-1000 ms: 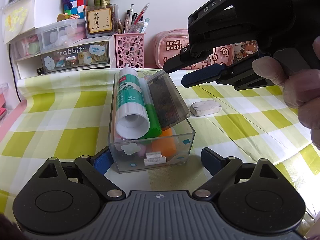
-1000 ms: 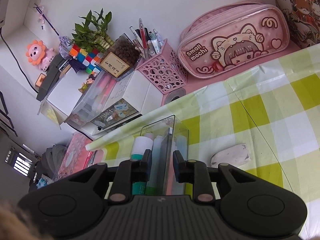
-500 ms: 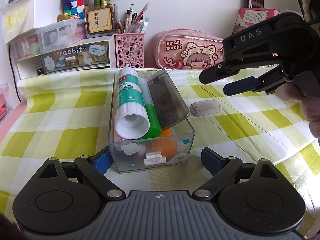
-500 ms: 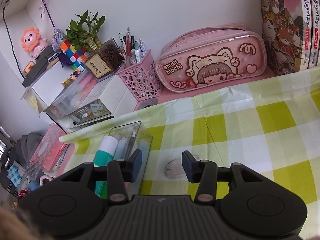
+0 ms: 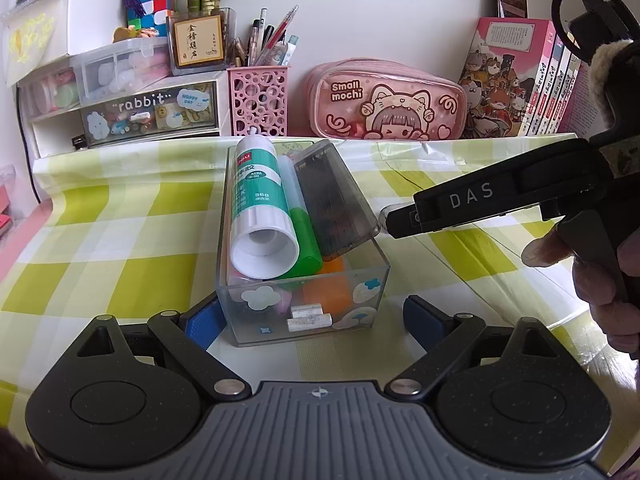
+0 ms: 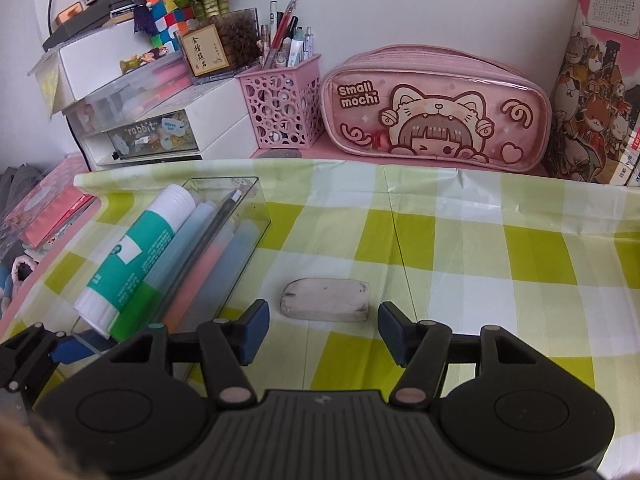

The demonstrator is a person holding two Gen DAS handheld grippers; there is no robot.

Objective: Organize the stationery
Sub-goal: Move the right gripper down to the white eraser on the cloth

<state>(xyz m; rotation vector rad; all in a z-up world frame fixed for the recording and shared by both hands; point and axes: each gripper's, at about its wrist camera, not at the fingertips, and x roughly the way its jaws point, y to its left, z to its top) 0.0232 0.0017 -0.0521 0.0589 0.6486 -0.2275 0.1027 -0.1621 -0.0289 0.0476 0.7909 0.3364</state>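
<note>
Smudged rounded white eraser [image 6: 325, 299]

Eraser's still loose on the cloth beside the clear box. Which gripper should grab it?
Right. The right gripper is open, jaws just widened, lined up just short of the eraser. The left gripper straddles the clear box.
</note>
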